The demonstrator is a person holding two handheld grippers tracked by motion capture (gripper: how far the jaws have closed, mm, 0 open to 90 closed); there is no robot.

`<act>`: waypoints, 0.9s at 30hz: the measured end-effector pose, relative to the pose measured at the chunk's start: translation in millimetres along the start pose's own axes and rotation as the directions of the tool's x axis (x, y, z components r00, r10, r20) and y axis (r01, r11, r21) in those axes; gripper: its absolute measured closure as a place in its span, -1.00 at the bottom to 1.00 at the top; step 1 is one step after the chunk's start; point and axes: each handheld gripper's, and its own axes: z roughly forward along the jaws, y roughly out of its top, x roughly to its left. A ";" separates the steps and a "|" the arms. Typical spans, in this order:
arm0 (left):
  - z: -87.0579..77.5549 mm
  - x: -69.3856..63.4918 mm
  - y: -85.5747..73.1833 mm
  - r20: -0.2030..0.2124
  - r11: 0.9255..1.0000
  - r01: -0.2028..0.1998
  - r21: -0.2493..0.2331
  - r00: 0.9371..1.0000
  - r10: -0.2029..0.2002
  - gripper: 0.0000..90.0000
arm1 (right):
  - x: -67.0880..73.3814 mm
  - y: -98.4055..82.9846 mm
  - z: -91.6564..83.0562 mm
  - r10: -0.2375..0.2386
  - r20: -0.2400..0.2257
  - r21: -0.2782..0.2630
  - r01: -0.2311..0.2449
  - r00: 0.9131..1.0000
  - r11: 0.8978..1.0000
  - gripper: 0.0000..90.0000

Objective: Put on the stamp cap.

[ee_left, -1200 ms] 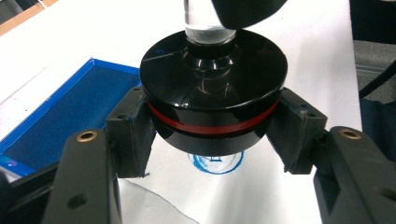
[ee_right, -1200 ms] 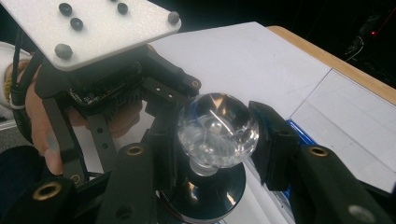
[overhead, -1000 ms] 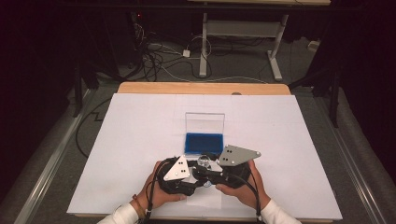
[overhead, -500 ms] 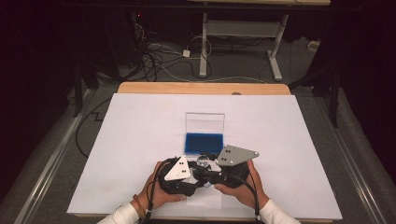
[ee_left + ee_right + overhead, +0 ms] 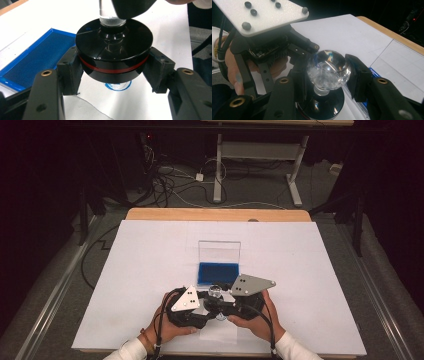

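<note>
1. Left hand-held gripper: jaws clamped on the black round base with a red band, pads on its two sides.
2. Right hand-held gripper: jaws clamped on the clear glass ball that sits on top of that base.
3. Both are held just above the white table, near its front edge.
4. Open blue-lined case lies just behind them; a blue ring mark sits on the table under the base.

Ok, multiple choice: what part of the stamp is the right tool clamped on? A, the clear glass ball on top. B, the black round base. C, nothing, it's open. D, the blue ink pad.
A: in the right gripper view the right tool has its jaws closed on either side of the clear glass ball, while the left tool grips the black round base below it.
</note>
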 end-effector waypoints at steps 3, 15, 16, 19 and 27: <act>-0.3 0.2 -0.2 0.000 1.000 0.004 0.001 1.000 -0.004 -0.19 | -1.5 -0.7 0.3 0.010 -0.006 -0.007 -0.010 1.000 1.000 0.27; -2.5 1.6 -2.4 -0.007 1.000 0.001 0.017 1.000 0.000 -0.19 | -2.7 -2.0 3.5 0.016 -0.018 0.000 -0.016 1.000 1.000 0.27; -2.5 1.5 -2.4 -0.007 1.000 0.000 0.018 1.000 0.000 -0.19 | -2.7 -2.2 3.5 0.013 -0.018 0.001 -0.013 1.000 1.000 0.27; -2.3 1.5 -2.6 -0.009 1.000 -0.005 0.024 1.000 0.005 -0.19 | -2.6 -2.8 3.8 0.015 -0.018 0.003 -0.015 1.000 1.000 0.27; -1.9 0.9 -3.6 -0.010 0.999 -0.010 0.033 1.000 0.010 -0.19 | -1.6 -3.6 4.4 0.012 -0.017 0.012 -0.012 1.000 1.000 0.27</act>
